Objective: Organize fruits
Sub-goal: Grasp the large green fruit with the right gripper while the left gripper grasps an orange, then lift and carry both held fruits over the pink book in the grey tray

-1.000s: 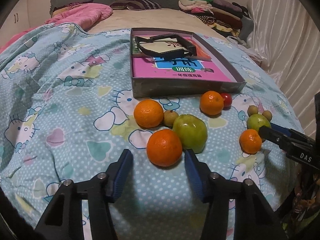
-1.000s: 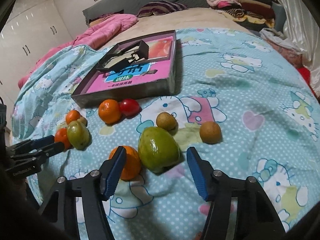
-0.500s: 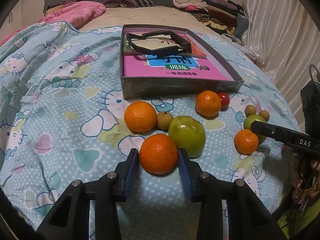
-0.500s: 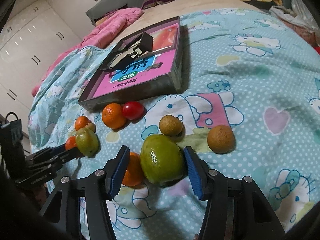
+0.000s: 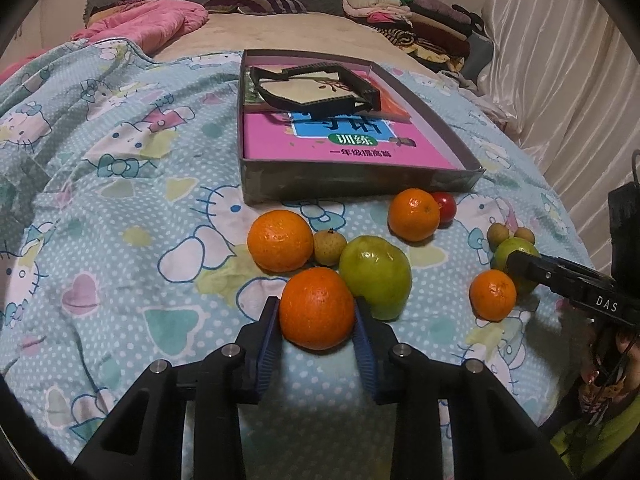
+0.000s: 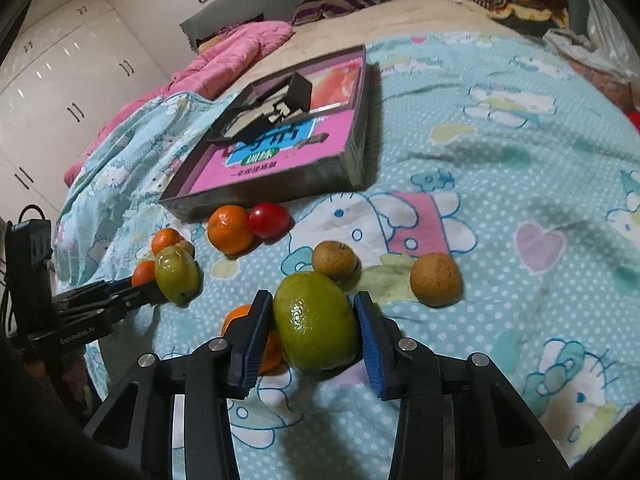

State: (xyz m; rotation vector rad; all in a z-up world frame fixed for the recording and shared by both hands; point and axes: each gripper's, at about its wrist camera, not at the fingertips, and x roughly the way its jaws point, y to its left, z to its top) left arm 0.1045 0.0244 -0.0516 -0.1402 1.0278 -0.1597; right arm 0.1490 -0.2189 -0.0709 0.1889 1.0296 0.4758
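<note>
Landmark: the shallow grey tray (image 5: 360, 178) lying on the bed's dotted cartoon-print quilt (image 5: 120, 208); every place below is told from it.
Left claw (image 5: 316, 330): fingers pressed to both sides of the big orange (image 5: 316, 308), which sits on the quilt in front of the tray's near wall, touching the large green fruit (image 5: 376, 276).
Right claw (image 6: 314, 326): blue pads (image 6: 370, 344) set against the flanks of its own green fruit (image 6: 316, 320), further out from the tray's right corner, a small orange (image 6: 240, 316) tucked behind the left pad.
Step in hand: both grasps look made; the lift seems not yet begun.
Next move: raise each fruit straight up, clear of its neighbours, then carry it toward the tray, where a pink book (image 5: 348, 144) and black frame (image 5: 316, 90) leave little bare floor.
Surfaces: orange peel pebbled and matt; green skin smooth, glossy, rounded and likely to slip; quilt soft and wrinkled, so loose fruit may roll.
Others: tangerine (image 5: 414, 214) and red tomato (image 5: 445, 207) touching, just before the tray's right corner.
</note>
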